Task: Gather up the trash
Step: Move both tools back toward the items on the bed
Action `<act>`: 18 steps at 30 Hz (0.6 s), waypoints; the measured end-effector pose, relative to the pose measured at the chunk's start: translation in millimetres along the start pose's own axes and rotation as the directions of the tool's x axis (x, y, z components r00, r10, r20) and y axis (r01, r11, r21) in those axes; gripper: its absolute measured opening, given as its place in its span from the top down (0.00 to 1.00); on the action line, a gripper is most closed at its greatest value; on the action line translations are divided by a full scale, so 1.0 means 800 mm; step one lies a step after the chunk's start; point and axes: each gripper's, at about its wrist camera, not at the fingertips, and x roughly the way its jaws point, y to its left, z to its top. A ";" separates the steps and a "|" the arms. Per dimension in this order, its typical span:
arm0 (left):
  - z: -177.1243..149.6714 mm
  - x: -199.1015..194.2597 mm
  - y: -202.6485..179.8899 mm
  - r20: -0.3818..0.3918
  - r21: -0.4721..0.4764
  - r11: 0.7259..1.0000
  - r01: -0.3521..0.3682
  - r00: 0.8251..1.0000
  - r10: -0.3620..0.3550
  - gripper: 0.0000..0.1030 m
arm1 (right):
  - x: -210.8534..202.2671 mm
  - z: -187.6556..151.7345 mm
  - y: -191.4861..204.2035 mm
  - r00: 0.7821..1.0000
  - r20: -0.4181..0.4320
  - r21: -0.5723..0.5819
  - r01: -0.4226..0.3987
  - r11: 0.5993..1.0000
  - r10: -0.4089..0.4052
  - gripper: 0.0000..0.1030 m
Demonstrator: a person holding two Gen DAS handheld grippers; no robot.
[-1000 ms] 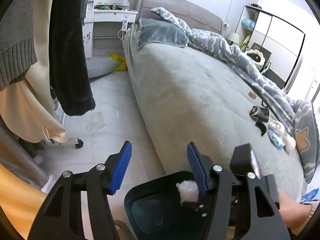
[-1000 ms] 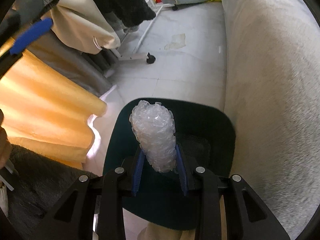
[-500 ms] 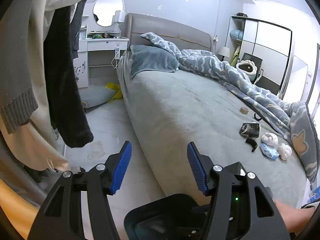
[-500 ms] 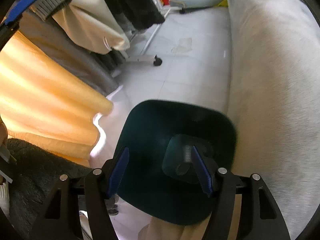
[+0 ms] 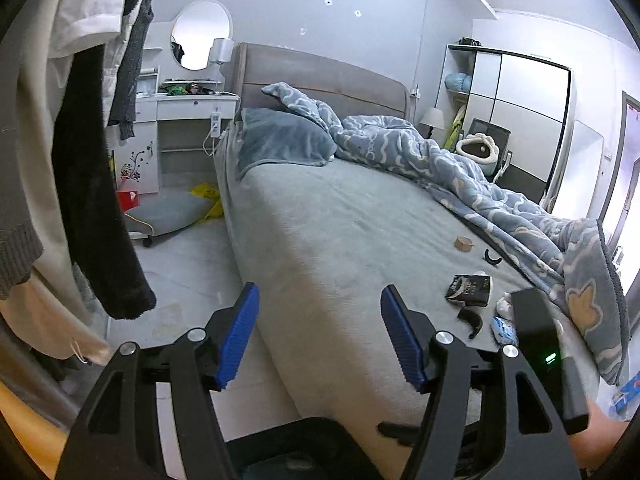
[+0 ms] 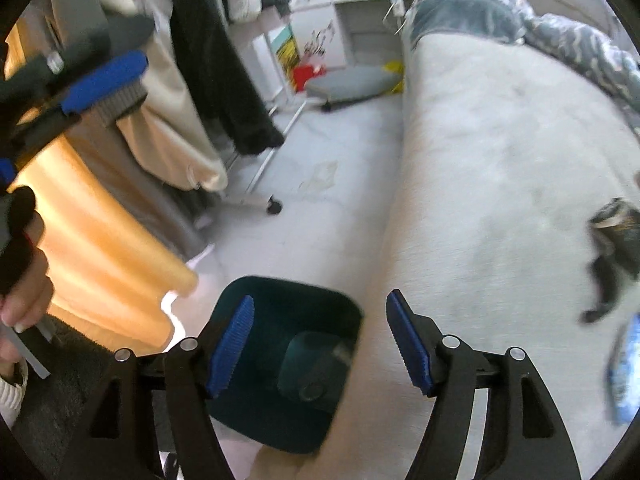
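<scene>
A dark teal trash bin (image 6: 288, 364) stands on the floor against the bed's near side; its rim also shows in the left wrist view (image 5: 288, 436). My right gripper (image 6: 320, 344) is open and empty above the bin's right edge. My left gripper (image 5: 320, 336) is open and empty, raised over the bed edge. Trash lies on the grey bed (image 5: 340, 232): a black packet (image 5: 470, 290), a black curved piece (image 5: 472, 320), a blue-white wrapper (image 5: 504, 330), white wads (image 5: 505, 306), a small brown roll (image 5: 463, 243). The packet (image 6: 616, 224) and wrapper (image 6: 628, 368) show blurred in the right wrist view.
A clothes rack on wheels (image 6: 256, 176) with hanging coats (image 5: 92, 184) stands left of the bin. An orange curtain (image 6: 92, 248) hangs at near left. A blue patterned duvet (image 5: 480, 188) covers the bed's far side. A grey cushion (image 5: 168, 212) lies on the floor.
My right gripper opened and dropped the bubble-wrap wad into the bin, then swung up toward the bed. My left gripper tilted upward, away from the bin.
</scene>
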 end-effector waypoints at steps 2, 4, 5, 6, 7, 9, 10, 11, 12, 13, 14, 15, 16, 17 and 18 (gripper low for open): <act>-0.001 0.004 -0.008 -0.004 0.007 1.000 0.004 1.000 -0.004 0.34 | -0.017 -0.002 -0.011 0.999 0.028 0.002 0.021 1.000 -0.021 0.32; 0.000 0.008 -0.018 -0.006 0.019 1.000 0.007 1.000 -0.007 0.32 | -0.032 -0.006 -0.022 0.998 0.051 0.010 0.036 0.999 -0.036 0.31; 0.001 0.011 -0.024 -0.009 0.021 1.000 0.011 1.000 -0.011 0.32 | -0.036 -0.006 -0.025 0.997 0.058 0.015 0.041 0.999 -0.042 0.31; 0.001 0.013 -0.027 -0.011 0.022 1.000 0.014 1.000 -0.013 0.32 | -0.043 -0.009 -0.032 0.997 0.065 0.020 0.047 0.999 -0.048 0.31; 0.001 0.015 -0.033 -0.013 0.023 1.000 0.018 1.000 -0.018 0.32 | -0.050 -0.010 -0.039 0.996 0.075 0.027 0.054 0.998 -0.056 0.31; 0.001 0.019 -0.042 -0.015 0.027 0.999 0.026 1.000 -0.025 0.31 | -0.059 -0.013 -0.047 0.993 0.091 0.034 0.069 0.997 -0.072 0.31; 0.001 0.021 -0.048 -0.017 0.029 0.999 0.031 0.999 -0.031 0.31 | -0.065 -0.016 -0.053 0.992 0.099 0.037 0.079 0.996 -0.083 0.31; 0.000 0.024 -0.052 -0.020 0.033 0.999 0.036 0.999 -0.035 0.31 | -0.069 -0.018 -0.057 0.990 0.105 0.040 0.086 0.996 -0.090 0.31; 0.001 0.028 -0.060 -0.025 0.039 0.998 0.043 0.999 -0.042 0.31 | -0.073 -0.020 -0.061 0.989 0.110 0.043 0.092 0.995 -0.096 0.31; 0.001 0.030 -0.065 -0.026 0.041 0.998 0.048 0.999 -0.047 0.30 | -0.081 -0.026 -0.068 0.987 0.120 0.048 0.097 0.994 -0.102 0.31; 0.000 0.033 -0.071 -0.030 0.043 0.998 0.054 0.998 -0.053 0.30 | -0.086 -0.028 -0.073 0.986 0.127 0.051 0.101 0.994 -0.107 0.31; 0.000 0.035 -0.075 -0.033 0.045 0.997 0.059 0.998 -0.057 0.30 | -0.091 -0.031 -0.078 0.985 0.132 0.054 0.106 0.993 -0.113 0.31; -0.001 0.036 -0.079 -0.037 0.046 0.997 0.065 0.997 -0.063 0.30 | -0.097 -0.034 -0.084 0.983 0.138 0.055 0.114 0.992 -0.121 0.31; -0.001 0.039 -0.084 -0.041 0.048 0.996 0.069 0.997 -0.067 0.30 | -0.101 -0.037 -0.088 0.981 0.143 0.056 0.122 0.991 -0.128 0.31; -0.002 0.043 -0.091 -0.045 0.050 0.996 0.074 0.996 -0.071 0.30 | -0.105 -0.039 -0.093 0.980 0.147 0.059 0.129 0.990 -0.137 0.31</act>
